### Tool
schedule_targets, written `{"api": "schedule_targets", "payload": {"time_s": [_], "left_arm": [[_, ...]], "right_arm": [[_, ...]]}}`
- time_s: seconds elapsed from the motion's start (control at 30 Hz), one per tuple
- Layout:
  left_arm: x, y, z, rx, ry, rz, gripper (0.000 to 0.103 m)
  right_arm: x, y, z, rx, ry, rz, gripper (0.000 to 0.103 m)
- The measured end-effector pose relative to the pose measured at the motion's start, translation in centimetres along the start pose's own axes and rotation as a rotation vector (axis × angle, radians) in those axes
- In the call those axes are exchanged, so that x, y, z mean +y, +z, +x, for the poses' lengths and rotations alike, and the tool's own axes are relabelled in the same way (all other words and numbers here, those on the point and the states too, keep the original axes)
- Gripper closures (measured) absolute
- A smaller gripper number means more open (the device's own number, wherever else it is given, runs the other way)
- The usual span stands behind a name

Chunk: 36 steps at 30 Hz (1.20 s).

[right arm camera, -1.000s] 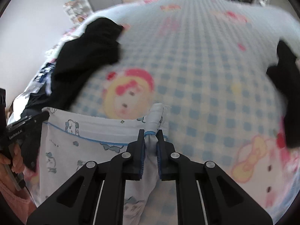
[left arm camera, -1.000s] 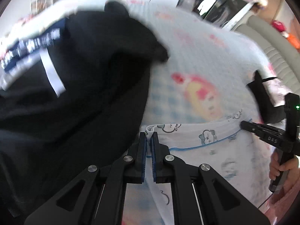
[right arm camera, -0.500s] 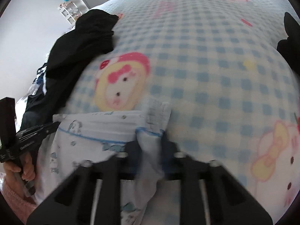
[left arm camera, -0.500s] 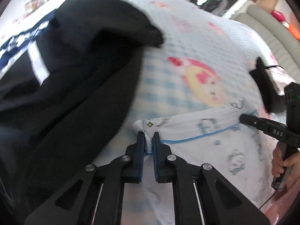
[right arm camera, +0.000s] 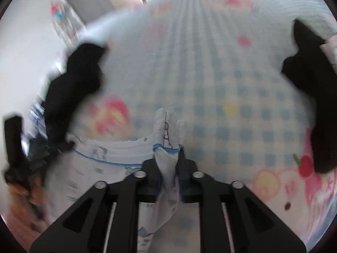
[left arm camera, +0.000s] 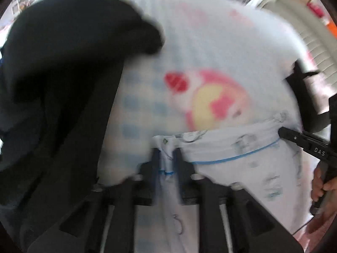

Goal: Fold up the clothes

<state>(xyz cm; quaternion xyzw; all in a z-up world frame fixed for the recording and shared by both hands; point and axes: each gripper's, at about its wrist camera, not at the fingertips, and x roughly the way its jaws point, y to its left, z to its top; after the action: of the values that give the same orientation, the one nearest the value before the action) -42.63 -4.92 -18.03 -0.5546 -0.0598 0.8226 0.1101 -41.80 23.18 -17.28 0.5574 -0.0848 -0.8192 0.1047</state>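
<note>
The left claw (left arm camera: pixel 166 158) is clenched on one corner of a thin white printed garment (left arm camera: pixel 242 158) trimmed with a blue line; the right claw (right arm camera: pixel 167 158) pinches the opposite corner, cloth bunched into a soft peak between its fingers. The garment's top edge stretches between them over the near part of the bed (right arm camera: pixel 221 84), whose quilted cover has a blue check and pink cartoon prints. A rumpled black garment (left arm camera: pixel 63 73) lies left, and another dark piece (right arm camera: pixel 311 84), probably also clothing, lies far right.
</note>
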Motion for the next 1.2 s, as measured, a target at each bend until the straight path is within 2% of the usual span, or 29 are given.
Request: {"api": "schedule_targets", "payload": {"time_s": [0.03,0.07,0.13,0.2,0.3,0.43,0.6,0.7,0.83,0.9,1.0,1.03,1.07,1.1,1.13,1.2], "left_arm": [[0.0,-0.5,-0.5,-0.012,0.003,-0.003,0.076],[-0.1,-1.4,-2.1,-0.051,0.002,-0.012,0.068],[-0.2,-3.4,-5.3,-0.125,-0.001,-0.029,0.058],[-0.5,-6.1,-8.0,-0.166,-0.004,-0.033,0.057],[-0.4,-12.1,-11.4,-0.179,-0.077,-0.097,0.057],[-0.7,-19.4,-13.4,-0.188,-0.171,-0.21,0.057],[-0.4,-25.4,-12.0,-0.105,-0.286,-0.356,0.057],[-0.4,-27.1,-11.8,-0.101,-0.397,-0.407,0.057],[-1.1,-27.7,-12.2,-0.102,-0.498,-0.425,0.053],[-1.5,-27.8,-12.4,-0.109,-0.485,-0.413,0.047],[-2.0,-28.1,-11.1,-0.074,-0.466,-0.409,0.046],[-2.3,-28.3,-10.5,-0.063,-0.447,-0.406,0.049],[-2.7,-28.4,-10.2,-0.061,-0.428,-0.4,0.056],[-3.0,-28.5,-10.2,-0.065,-0.415,-0.389,0.061],[-3.4,-28.7,-10.2,-0.068,-0.402,-0.377,0.073],[-3.9,-28.9,-10.2,-0.071,-0.381,-0.366,0.079]], "right_arm": [[-0.1,-0.2,0.8,0.022,-0.008,0.011,0.075],[-0.4,-0.6,0.3,-0.001,-0.003,0.031,0.075],[-1.1,-1.5,-1.9,-0.082,0.02,0.077,0.068],[-2.0,-3.1,-5.2,-0.159,0.046,0.121,0.054],[-2.4,-7.5,-10.1,-0.207,0.115,0.158,0.048],[-0.8,-15.6,-12.7,-0.156,0.215,0.155,0.048],[1.9,-24.0,-11.5,-0.038,0.253,0.153,0.048],[2.3,-26.7,-10.4,0.019,0.284,0.191,0.048],[3.5,-27.9,-10.3,0.016,0.334,0.213,0.046],[4.3,-27.8,-10.3,0.016,0.347,0.205,0.039],[4.7,-27.8,-9.5,0.012,0.334,0.199,0.036],[4.7,-27.5,-8.9,0.015,0.332,0.207,0.036],[4.8,-27.3,-8.2,0.023,0.333,0.213,0.035],[4.8,-27.3,-7.6,0.034,0.337,0.217,0.035],[5.0,-27.3,-7.4,0.037,0.335,0.211,0.04],[5.3,-27.3,-7.5,0.034,0.328,0.19,0.071]]}}
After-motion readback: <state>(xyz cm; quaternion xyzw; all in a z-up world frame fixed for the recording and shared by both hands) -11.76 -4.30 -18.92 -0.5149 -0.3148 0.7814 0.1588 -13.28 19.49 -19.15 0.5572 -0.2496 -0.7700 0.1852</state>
